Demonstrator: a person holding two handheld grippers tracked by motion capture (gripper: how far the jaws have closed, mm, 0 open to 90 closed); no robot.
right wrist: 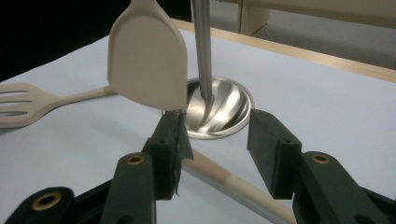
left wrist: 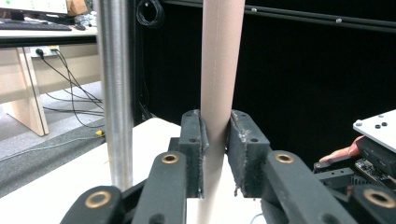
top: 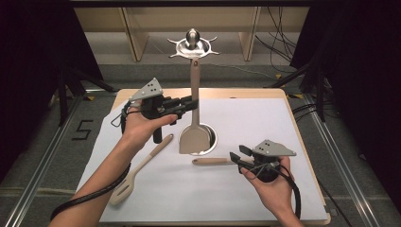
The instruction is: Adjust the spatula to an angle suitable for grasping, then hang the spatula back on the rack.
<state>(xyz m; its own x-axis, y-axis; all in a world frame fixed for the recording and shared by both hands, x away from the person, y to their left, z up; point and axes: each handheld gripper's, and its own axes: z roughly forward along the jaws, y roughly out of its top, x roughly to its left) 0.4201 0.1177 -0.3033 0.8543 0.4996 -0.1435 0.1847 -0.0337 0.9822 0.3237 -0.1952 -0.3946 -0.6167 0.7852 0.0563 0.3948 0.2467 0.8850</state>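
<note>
High view: left gripper (top: 193, 104) on the hanging spatula (top: 194, 132) handle, under the rack (top: 192, 45).
Left gripper view: jaws bracket the handle, a gap at one pad.
Right gripper view: right gripper (right wrist: 217, 140) open over a wooden handle (right wrist: 233, 184).

**Beige turner hung on the utensil stand**

A beige solid turner (top: 194, 137) is seen hanging upright from a hook at the top of the steel utensil stand (top: 191, 47), its long handle running straight down beside the stand's pole. Its flat, spade-shaped blade is held just above the stand's round steel base, partly covering it in the high view. The handle is bracketed at mid-height by two black jaws; in the left gripper view a thin gap can be seen on one side.
</note>
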